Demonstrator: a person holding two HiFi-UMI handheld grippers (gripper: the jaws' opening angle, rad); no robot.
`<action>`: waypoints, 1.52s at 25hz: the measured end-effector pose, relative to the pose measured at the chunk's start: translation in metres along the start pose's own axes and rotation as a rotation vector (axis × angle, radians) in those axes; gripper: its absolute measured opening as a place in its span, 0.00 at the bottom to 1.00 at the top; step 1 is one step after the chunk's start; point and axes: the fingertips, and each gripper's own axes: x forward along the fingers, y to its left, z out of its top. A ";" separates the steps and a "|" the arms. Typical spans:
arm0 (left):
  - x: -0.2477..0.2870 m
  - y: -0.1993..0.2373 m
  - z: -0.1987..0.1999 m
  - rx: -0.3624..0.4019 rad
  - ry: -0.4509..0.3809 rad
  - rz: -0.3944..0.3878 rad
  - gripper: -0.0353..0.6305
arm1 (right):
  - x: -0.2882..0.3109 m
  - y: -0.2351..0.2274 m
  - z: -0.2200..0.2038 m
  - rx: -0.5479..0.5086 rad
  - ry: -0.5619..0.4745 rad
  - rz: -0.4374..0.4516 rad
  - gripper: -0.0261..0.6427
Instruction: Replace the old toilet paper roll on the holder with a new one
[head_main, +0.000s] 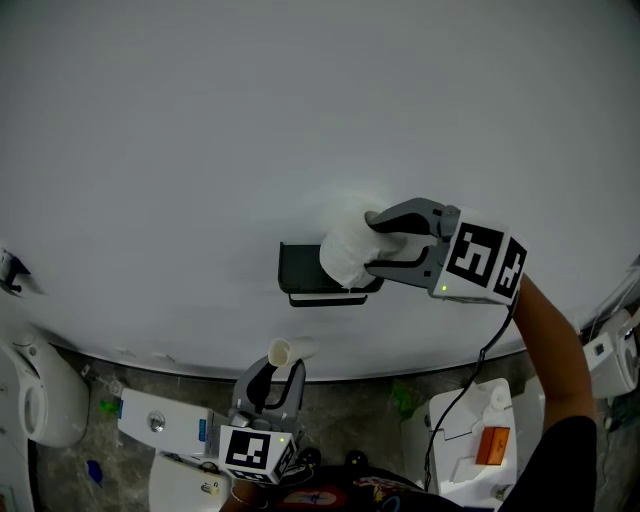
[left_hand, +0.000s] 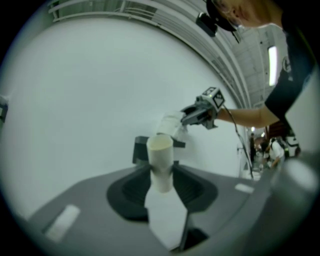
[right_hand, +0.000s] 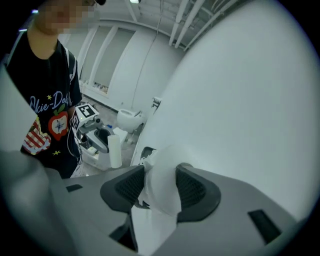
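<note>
Now: R claw (head_main: 371, 243) 1 roll (head_main: 343, 252), L claw (head_main: 280, 370) 1 core (head_main: 281, 351), 1 holder (head_main: 298, 268).

New roll (head_main: 345, 255) at the wall holder (head_main: 298, 268), between right gripper (head_main: 371, 243) jaws; cardboard tube (head_main: 280, 352) below, between left gripper (head_main: 282, 370) jaws.

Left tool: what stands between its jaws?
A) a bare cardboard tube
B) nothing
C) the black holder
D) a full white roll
A: a bare tube stands gripped between the left tool's jaws; the roll is over in the right tool, by the holder.
</note>
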 end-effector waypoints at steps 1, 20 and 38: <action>0.001 -0.002 0.001 0.002 -0.001 -0.005 0.26 | -0.006 0.001 0.002 0.031 -0.057 -0.025 0.35; 0.019 -0.022 -0.002 0.045 0.040 -0.054 0.26 | -0.093 0.090 -0.097 0.826 -0.839 -0.373 0.34; -0.004 0.005 0.000 0.059 0.050 0.047 0.26 | 0.003 0.069 -0.138 1.058 -0.849 -0.313 0.33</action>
